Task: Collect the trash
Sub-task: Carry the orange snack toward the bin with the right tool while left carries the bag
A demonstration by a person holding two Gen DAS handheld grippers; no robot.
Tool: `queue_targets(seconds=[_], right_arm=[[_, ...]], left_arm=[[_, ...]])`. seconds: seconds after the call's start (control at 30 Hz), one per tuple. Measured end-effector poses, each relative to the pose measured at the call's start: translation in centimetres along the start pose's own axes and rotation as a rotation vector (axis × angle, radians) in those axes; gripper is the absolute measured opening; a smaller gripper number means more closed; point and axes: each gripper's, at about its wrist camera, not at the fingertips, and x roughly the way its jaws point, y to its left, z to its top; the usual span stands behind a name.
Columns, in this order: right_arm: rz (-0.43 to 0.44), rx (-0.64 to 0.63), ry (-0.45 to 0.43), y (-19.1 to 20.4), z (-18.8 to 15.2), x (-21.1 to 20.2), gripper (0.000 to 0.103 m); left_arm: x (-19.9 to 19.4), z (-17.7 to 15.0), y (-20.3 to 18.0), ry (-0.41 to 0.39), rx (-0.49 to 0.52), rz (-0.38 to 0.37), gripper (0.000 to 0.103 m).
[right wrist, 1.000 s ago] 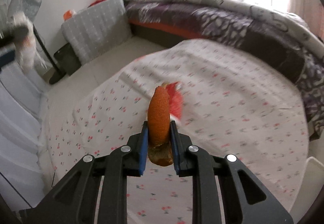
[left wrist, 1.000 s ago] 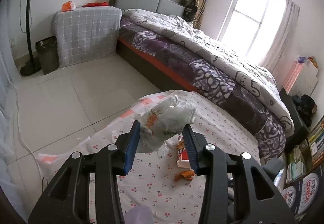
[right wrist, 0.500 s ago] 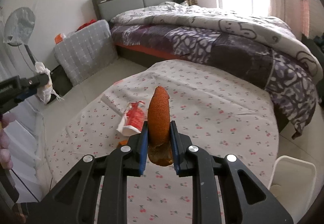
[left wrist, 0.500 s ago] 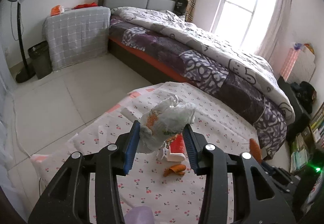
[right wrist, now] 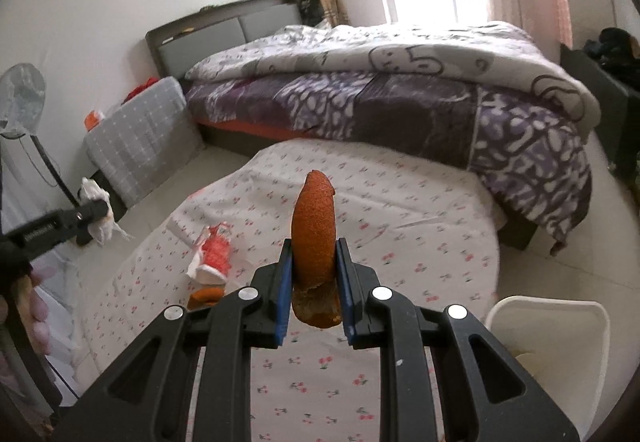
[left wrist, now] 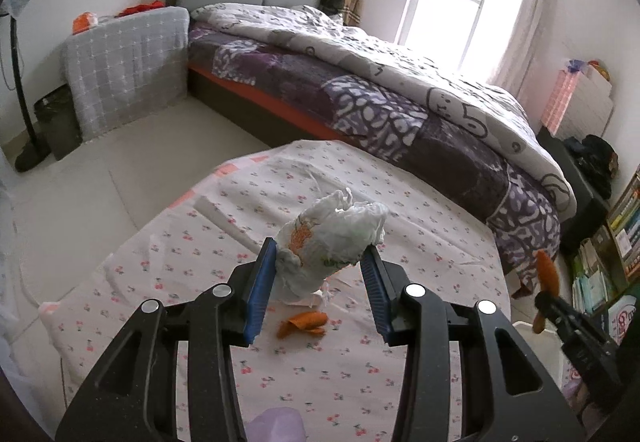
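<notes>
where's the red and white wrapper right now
In the right wrist view the red and white wrapper lies on the cherry-print tablecloth, left of the right gripper, with a loose orange peel piece just in front of it.

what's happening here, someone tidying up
Yes, trash is being cleared off a table with a cherry-print cloth. The left gripper is shut on a crumpled white wrapper, and the right gripper is shut on a strip of orange peel. A red and white packet and another bit of peel lie on the cloth. A white bin stands beside the table.
</notes>
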Motion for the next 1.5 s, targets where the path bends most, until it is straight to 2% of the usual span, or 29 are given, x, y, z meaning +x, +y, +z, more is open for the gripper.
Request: queue_targets(seconds=[0.43, 0.77, 1.5], right_arm=[[-0.063, 0.045, -0.061, -4.4, 0.5, -3.7, 0.020], [-0.135, 0.073, -0.076, -7.4, 0.3, -5.5, 0.020], [-0.307, 0.146, -0.032, -13.9, -1.5, -8.3, 0.021]], left_arm=[[1.2, -1.3, -5.5, 0.011, 0.055, -0.070, 0.041], [1.8, -2.3, -8.9, 0.029, 0.104, -0.118, 0.041], [1.9, -6.0, -17.1, 0.061, 0.261, -0.231, 0.041]])
